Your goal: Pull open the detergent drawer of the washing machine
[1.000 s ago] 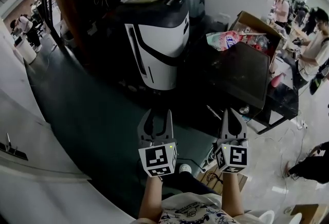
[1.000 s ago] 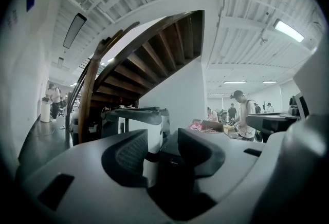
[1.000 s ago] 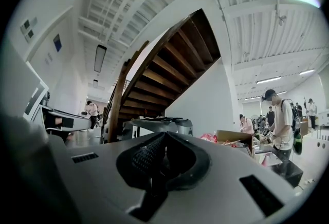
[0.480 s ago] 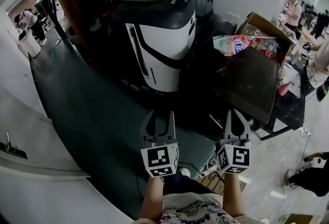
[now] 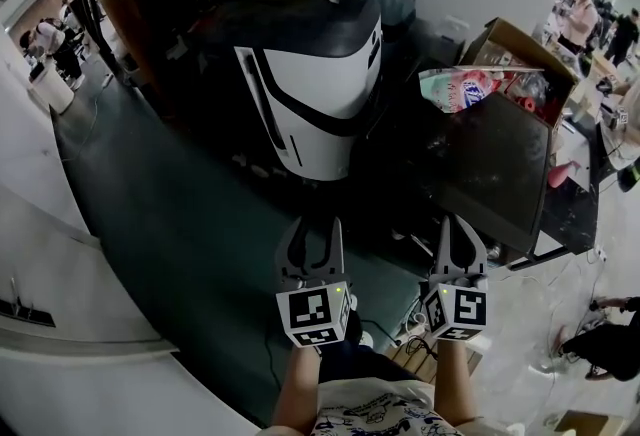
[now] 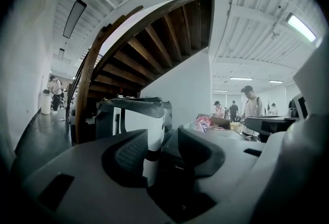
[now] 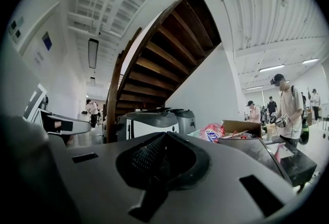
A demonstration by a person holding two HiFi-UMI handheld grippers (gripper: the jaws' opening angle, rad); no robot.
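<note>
Ahead of both claws, well apart, sat the washing machine (image 5: 312, 74); I couldn't pick out its detergent drawer, presumably unopened. My left claw (image 5: 315, 224) was narrowly parted and empty, right claw (image 5: 457, 221) closed on nothing. Whole pull remained.

Faint pale lettering, seemingly "Midea", stands on the dark machine front (image 6: 177, 168), low centre in the left gripper view; nothing else is legible.

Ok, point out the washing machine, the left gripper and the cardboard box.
washing machine (image 5: 320, 84), head view, on its white front panel.
left gripper (image 5: 314, 226), head view, midway between its parted fingertips.
cardboard box (image 5: 520, 44), head view, on its raised flap.
</note>
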